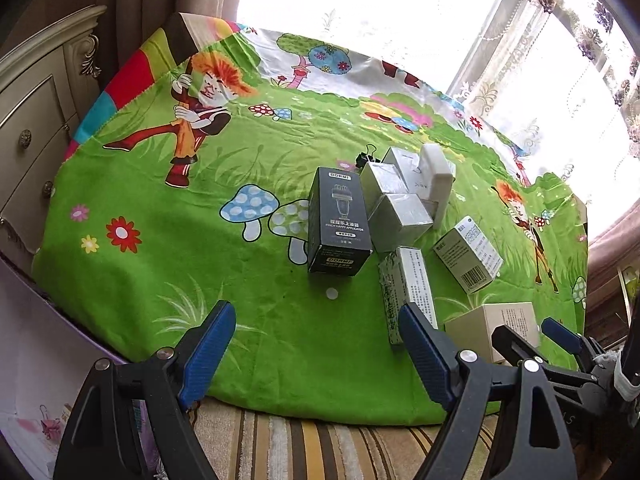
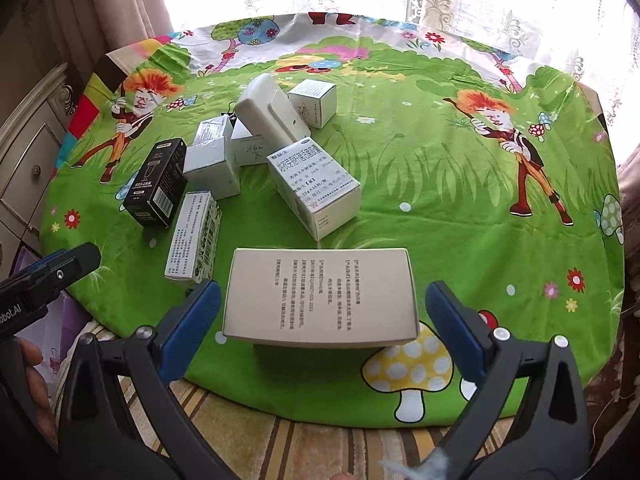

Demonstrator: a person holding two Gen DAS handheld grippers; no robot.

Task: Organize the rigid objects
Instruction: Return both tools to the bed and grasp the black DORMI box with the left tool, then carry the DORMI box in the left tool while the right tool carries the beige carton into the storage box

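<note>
I'm holding the right tool wide, its blue pads either side of the beige box at the near edge of the counter, gaps showing on both sides so no grip. The left tool is hanging wide too w/ nothing between its pads, just over the green cartoon cloth, near edge. In the right cam I'm seeing the left tool poking in at the far left. Just past the beige box, a long white box w/ green print is lying flat, and a white med box w/ blue text is sitting tilted beside it. Further left the black DORMI box is standing upright. Behind that, a cluster of small white boxes is touching each other, w/ a rounded white case leaning across them. A small white cube box is sitting at the back, near the case; can't tell if touching. A black binder clip is peeking out behind the cluster
</note>
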